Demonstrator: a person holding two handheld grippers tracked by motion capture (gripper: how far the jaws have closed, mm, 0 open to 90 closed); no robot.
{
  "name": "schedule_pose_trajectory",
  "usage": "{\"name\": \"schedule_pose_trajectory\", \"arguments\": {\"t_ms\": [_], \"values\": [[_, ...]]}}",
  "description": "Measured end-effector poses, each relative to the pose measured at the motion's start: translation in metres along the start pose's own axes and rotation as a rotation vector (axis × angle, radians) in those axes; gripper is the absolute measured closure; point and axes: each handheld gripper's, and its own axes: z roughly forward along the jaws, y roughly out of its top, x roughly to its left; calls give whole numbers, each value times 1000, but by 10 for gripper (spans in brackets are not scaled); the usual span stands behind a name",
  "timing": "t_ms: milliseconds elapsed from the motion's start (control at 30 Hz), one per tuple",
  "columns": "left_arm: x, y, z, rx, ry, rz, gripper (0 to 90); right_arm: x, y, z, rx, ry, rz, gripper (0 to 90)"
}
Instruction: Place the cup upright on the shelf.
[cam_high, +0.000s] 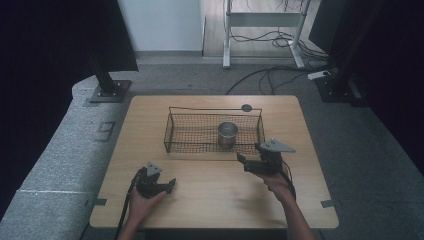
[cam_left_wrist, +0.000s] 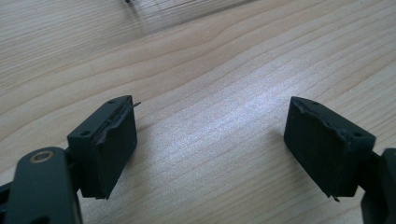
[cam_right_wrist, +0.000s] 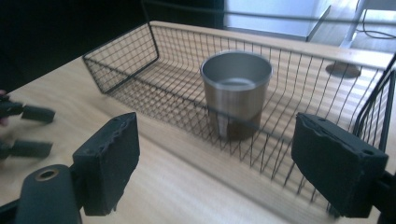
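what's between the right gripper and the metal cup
The wire basket's near mesh wall stands between the open right gripper and the metal cup, in the right gripper view.

Steel cup (cam_high: 227, 134): silver, brushed sheen. Wire basket (cam_high: 172, 134): black mesh grid. Bench (cam_high: 210, 195): pale wood, wavy grain. Both tongs, left (cam_high: 170, 186) and right (cam_high: 249, 156): matte black; grey plates on top.
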Motion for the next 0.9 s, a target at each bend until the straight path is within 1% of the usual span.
{"name": "schedule_pose_trajectory", "arguments": {"t_ms": [133, 200, 333, 433, 500, 567, 667, 900], "values": [[0, 0, 0, 0, 0, 0, 173, 0, -19, -11, 5, 6, 17, 148], [0, 0, 0, 0, 0, 0, 173, 0, -29, -15, 12, 2, 24, 149], [0, 0, 0, 0, -1, 0, 173, -2, -50, -22, 28, -4, 47, 153], [0, 0, 0, 0, 0, 0, 173, -4, -62, -24, 52, -8, 52, 158], [0, 0, 0, 0, 0, 0, 173, -4, -66, -24, 72, -16, 45, 160], [0, 0, 0, 0, 0, 0, 173, -4, -72, -24, 85, -11, 52, 165], [0, 0, 0, 0, 0, 0, 173, -2, -80, -21, 118, -21, 35, 164], [0, 0, 0, 0, 0, 0, 173, -3, -80, -22, 108, -32, 39, 167]]}}
